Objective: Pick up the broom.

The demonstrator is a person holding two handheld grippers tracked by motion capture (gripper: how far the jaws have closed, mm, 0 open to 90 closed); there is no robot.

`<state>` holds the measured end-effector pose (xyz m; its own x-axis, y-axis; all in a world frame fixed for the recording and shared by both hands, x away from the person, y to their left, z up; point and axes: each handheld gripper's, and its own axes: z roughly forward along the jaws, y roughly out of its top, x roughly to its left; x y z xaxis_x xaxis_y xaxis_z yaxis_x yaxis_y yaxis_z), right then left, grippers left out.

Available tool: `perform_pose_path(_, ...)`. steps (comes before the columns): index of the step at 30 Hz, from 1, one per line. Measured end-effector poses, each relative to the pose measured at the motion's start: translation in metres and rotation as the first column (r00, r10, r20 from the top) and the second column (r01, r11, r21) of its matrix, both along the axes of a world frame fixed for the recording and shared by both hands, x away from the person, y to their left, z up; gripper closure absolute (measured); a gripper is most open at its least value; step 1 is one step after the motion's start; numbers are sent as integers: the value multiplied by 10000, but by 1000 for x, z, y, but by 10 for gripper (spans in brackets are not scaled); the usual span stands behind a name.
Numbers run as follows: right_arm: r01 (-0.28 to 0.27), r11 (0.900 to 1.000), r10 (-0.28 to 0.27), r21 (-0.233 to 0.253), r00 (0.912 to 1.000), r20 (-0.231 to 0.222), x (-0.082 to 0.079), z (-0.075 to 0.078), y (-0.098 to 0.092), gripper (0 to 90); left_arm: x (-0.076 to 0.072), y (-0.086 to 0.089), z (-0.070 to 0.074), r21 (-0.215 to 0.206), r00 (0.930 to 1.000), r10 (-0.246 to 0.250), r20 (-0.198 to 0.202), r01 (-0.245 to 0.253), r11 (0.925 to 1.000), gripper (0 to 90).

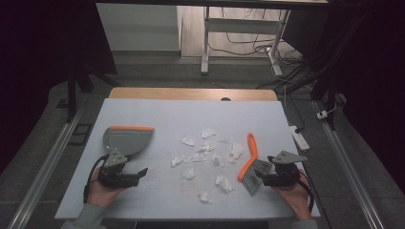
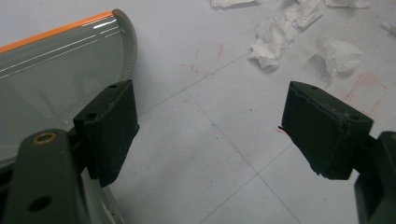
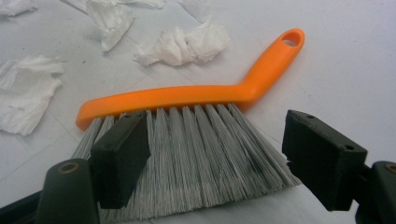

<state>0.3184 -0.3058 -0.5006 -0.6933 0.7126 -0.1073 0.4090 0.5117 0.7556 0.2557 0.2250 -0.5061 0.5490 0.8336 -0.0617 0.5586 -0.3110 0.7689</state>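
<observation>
The brush (image 3: 196,126) is seen in the middle of the right gripper view, lying flat on the desk (image 1: 157,114); in the high view it lies at the lower right. Its orange plastic back and angled handle are judged stiff and light, while the grey bristles are soft and would splay under a pinch. A hold is best taken on the orange handle, not on the bristles; the plastic looks smooth, so a firm, square pinch is called for. The dustpan (image 1: 125,139) is placed at the left of the high view, and is judged light, rigid and thin-walled; its handle end nearest the left tool is the likely hold. The paper scraps (image 1: 205,160) scattered mid-frame are crumpled tissue, nearly weightless and easily blown or pushed aside.

The right tool (image 1: 259,175) is held low at the lower right, its jaws spread wide and empty, straddling the bristles. The left tool (image 1: 142,173) is held level at the lower left, pointed toward the frame's centre, its jaws likewise parted with nothing between them, the dustpan just beside its left jaw.
</observation>
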Motion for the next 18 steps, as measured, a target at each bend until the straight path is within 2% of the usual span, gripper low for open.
perform_pose_path(5,70,10000,-70,-1,10000,-55,-1,0,0,234,0,0,1,-56,10000,-69,-14,69,10000,193)
perform_pose_path(15,22,10000,-22,-25,9999,-130,-2,2,1,234,1,-1,0,115,10000,54,-31,-54,9999,194)
perform_pose_path(18,-18,9999,20,139,9998,-196,-3,4,3,233,1,-1,-1,176,10000,77,-37,-77,9998,194)
